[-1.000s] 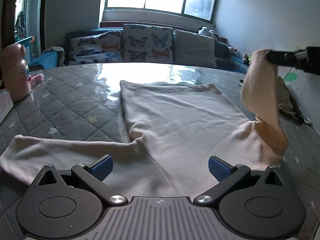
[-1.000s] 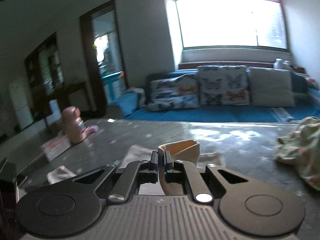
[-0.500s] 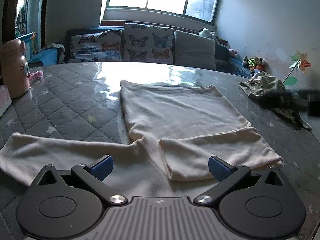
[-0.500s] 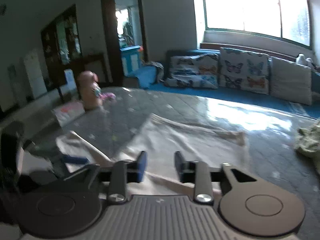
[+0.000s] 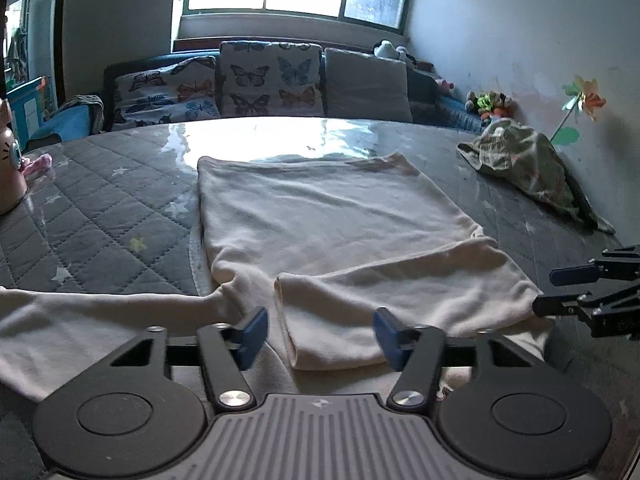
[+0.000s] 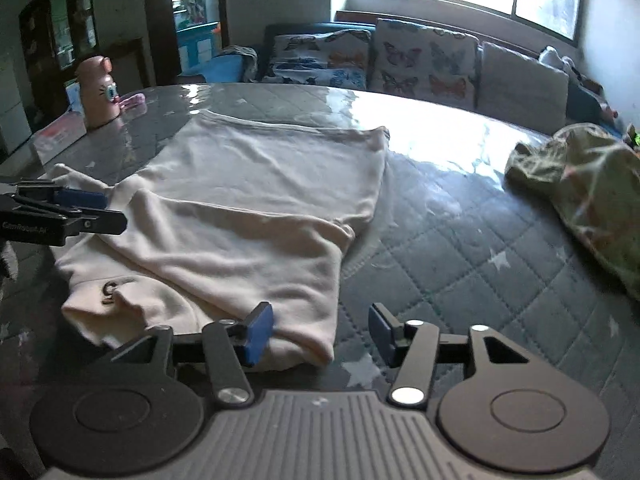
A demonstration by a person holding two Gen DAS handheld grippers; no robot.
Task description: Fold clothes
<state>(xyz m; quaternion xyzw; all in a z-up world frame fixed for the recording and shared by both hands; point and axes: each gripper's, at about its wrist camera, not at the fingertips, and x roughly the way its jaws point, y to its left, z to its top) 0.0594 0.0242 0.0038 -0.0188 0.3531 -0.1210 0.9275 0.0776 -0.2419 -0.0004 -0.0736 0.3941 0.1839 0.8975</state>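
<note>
A cream long-sleeved top (image 5: 328, 220) lies flat on the quilted grey table (image 5: 100, 216). Its right sleeve (image 5: 400, 304) is folded inward across the body; its left sleeve (image 5: 80, 320) stretches out to the left. My left gripper (image 5: 320, 336) is open and empty, just above the near edge of the top. My right gripper (image 6: 320, 332) is open and empty, by the top's (image 6: 248, 208) near right corner. It also shows in the left wrist view (image 5: 560, 292), and the left gripper shows in the right wrist view (image 6: 100, 208).
A crumpled green patterned garment (image 5: 528, 168) lies at the table's right side, also in the right wrist view (image 6: 588, 184). A pink bottle (image 6: 98, 92) stands at the far left. A sofa with butterfly cushions (image 5: 268, 80) is behind the table.
My right gripper held the right sleeve up, laid it across the body, let go and opened, then drew back to the table's right side. My left gripper stayed open.
</note>
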